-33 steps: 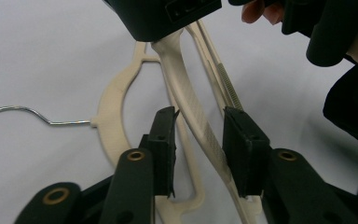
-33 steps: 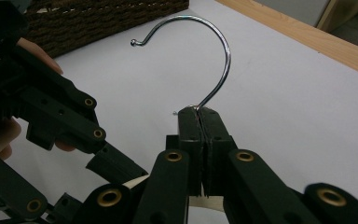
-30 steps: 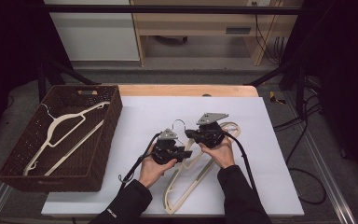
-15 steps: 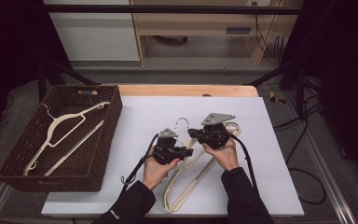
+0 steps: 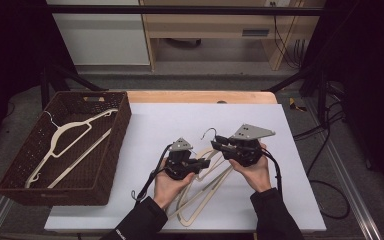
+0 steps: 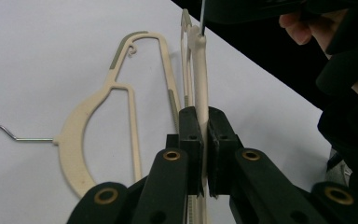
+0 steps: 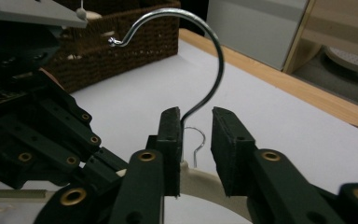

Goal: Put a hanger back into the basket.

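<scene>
High view: the left gripper (image 5: 206, 163) and the right gripper (image 5: 215, 144) meet over the middle of the white desk (image 5: 145, 125), both at a cream hanger (image 5: 219, 167) raised off a second cream hanger (image 5: 195, 210) that lies flat under the hands. A wicker basket (image 5: 10, 175) at the left edge holds another hanger (image 5: 62, 135).

Left gripper view: the left gripper (image 6: 204, 135) has its jaws clamped tight on the held hanger's (image 6: 199, 70) cream arm, which stands on edge between them. The second hanger (image 6: 81, 135) rests on the desk (image 6: 37, 56) just beside.

Right gripper view: the right gripper (image 7: 196, 128) has just been opening; its jaws stand slightly apart with the hanger's steel hook (image 7: 205, 56) rising between them, against the left pad and clear of the right.
</scene>
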A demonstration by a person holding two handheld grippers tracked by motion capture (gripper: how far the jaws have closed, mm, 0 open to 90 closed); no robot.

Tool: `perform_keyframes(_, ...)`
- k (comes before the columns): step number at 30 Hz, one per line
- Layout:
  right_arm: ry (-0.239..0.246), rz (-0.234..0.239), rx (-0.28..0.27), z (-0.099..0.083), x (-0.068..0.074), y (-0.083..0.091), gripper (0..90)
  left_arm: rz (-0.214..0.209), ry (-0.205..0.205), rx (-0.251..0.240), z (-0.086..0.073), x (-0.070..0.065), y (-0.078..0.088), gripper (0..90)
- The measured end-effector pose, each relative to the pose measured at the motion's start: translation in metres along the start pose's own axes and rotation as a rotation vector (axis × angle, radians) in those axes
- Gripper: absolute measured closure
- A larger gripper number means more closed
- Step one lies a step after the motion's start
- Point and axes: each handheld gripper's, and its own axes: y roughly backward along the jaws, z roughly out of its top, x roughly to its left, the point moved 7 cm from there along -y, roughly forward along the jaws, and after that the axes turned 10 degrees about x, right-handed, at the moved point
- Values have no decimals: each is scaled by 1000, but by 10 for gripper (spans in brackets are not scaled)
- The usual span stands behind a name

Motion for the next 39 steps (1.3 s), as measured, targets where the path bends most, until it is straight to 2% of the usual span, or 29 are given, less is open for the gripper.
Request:
perform_keyframes(3,-26,-13,-57,0,-1,17,638,8,-18,-6,2,1,8,862)
perform_keyframes(5,-61,-18,-92,-2,-4,29,587,12,-34,-6,3,2,15,862)
perform_keyframes(8,-87,-43,-114,-10,-10,42,512,17,-54,-14,4,5,26,862)
perform_keyframes(14,-133,-70,-118,-33,-21,58,378,32,-91,-46,10,9,53,862)
perform_keyframes(17,-166,-89,-120,-41,-26,63,290,40,-123,-54,13,10,67,863)
perform_keyframes(23,-201,-127,-114,-55,-31,69,150,56,-164,-91,25,12,104,862)
perform_keyframes(26,-214,-137,-116,-59,-33,72,114,68,-179,-109,30,14,123,863)
perform_keyframes(30,-230,-174,-104,-66,-37,74,75,81,-195,-124,37,19,145,862)
perform_keyframes(39,-238,-191,-99,-72,-41,77,50,94,-212,-153,49,34,194,863)
